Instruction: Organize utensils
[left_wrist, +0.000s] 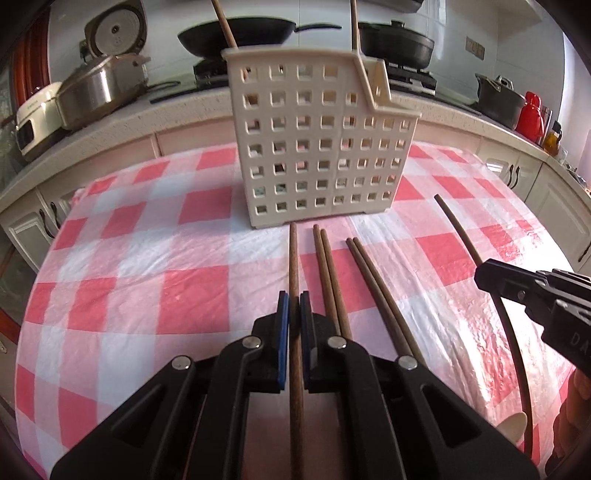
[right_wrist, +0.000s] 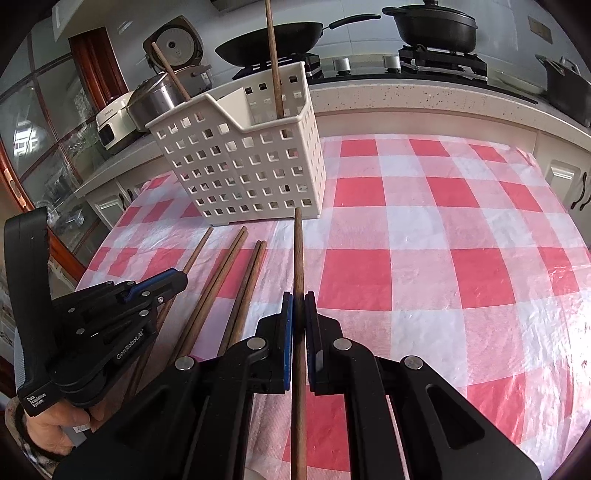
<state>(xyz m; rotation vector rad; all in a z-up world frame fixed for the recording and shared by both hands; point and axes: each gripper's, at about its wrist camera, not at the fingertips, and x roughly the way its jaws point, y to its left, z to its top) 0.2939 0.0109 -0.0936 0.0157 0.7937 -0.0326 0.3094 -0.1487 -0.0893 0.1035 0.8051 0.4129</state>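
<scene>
Checked table (right_wrist: 424, 229) with a white basket (left_wrist: 317, 147) near the far end, already holding two chopsticks standing up — so that's clearly where everything's headed. Four more sticks (left_wrist: 334, 280) lie flat in pairs just in front of it, lined up for easy picking. Both grippers are clamped tight, each on its own stick: the left gripper (left_wrist: 294, 295) pinches one (left_wrist: 294, 258) that points straight at the basket, and the right gripper (right_wrist: 299, 295) has another (right_wrist: 299, 251), its far tip right by the basket's base.
</scene>
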